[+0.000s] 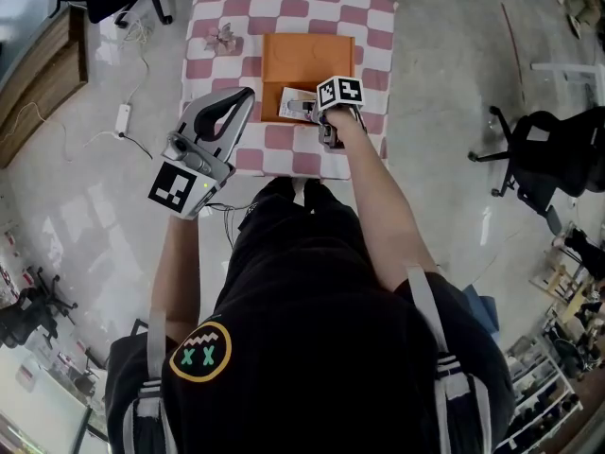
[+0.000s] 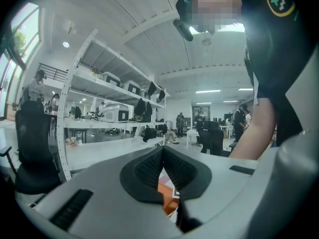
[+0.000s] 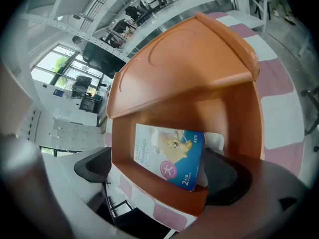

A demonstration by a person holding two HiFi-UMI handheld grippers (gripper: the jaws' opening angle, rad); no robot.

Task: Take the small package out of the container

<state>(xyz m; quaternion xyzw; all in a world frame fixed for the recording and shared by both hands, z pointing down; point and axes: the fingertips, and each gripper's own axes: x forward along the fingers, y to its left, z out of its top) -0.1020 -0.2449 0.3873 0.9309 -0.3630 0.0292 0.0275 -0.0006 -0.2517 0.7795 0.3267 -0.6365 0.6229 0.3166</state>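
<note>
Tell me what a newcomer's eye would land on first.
An open orange plastic container sits on a pink-and-white checked cloth with a small blue-and-white package inside. The right gripper is at its near edge, jaws apart, the package between them. The left gripper hangs aside, jaws together.

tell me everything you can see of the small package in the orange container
The small package is a flat, glossy pack, part white and part blue, with a cartoon figure, a pink circle and the word Bandage. It lies slanted in the open orange container, between the right gripper's open jaws, one pad close by its blue edge.
</note>
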